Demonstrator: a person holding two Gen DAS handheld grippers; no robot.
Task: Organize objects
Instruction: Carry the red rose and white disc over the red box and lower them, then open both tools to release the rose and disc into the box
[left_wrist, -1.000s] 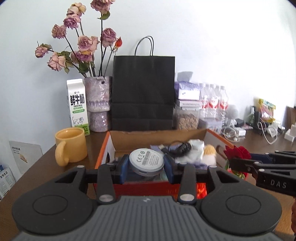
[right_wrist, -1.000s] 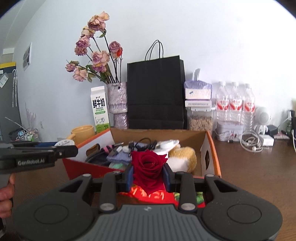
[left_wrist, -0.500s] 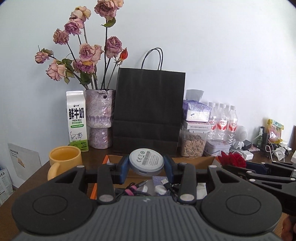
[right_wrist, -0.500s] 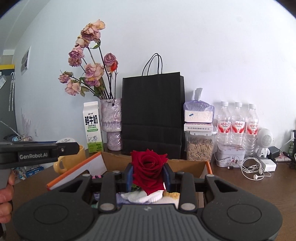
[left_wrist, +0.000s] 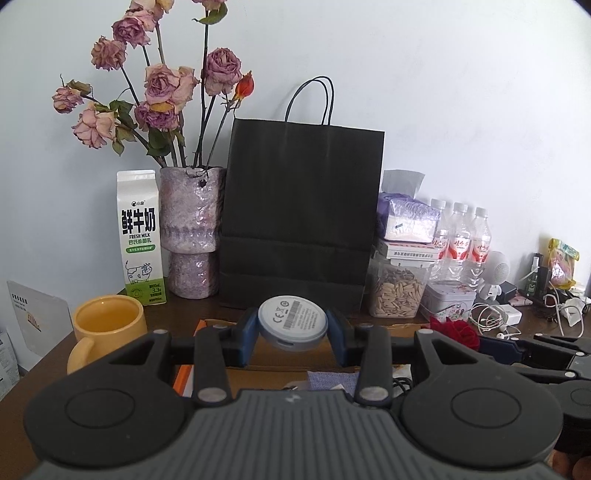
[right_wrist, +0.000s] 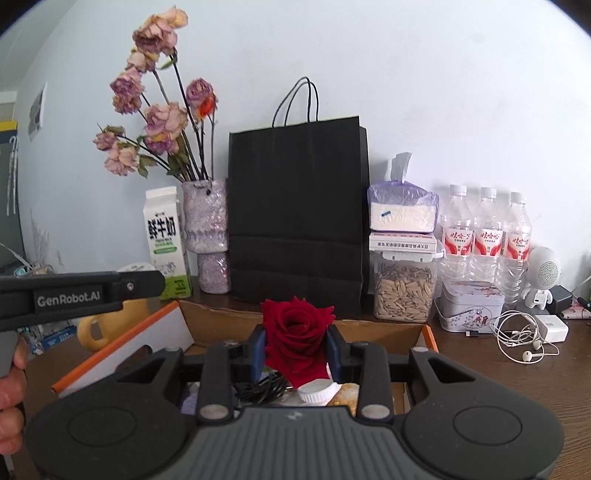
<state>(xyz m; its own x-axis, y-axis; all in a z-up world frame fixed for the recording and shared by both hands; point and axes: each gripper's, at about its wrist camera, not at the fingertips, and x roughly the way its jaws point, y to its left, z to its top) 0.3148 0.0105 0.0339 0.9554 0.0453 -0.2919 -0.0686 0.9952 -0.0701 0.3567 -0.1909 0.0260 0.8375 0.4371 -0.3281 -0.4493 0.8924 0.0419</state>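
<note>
Mid-task: our left gripper (left_wrist: 292, 326) pinches a round device (left_wrist: 291, 325), right gripper (right_wrist: 295, 345) pinches a red rose (right_wrist: 295, 332), both lower-centre above the box (right_wrist: 380, 325), neither placed, clutter left inside.

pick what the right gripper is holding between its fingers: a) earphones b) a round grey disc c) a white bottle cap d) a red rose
d: in the right wrist view the right gripper is closed on the red rose, its bloom pressed between the two blue pads above the cardboard box.

"FRESH MILK" on milk carton (left_wrist: 139, 236); "GenRobot.AI" on left gripper (right_wrist: 68, 298); disc (left_wrist: 291, 322) perhaps "CE".
</note>
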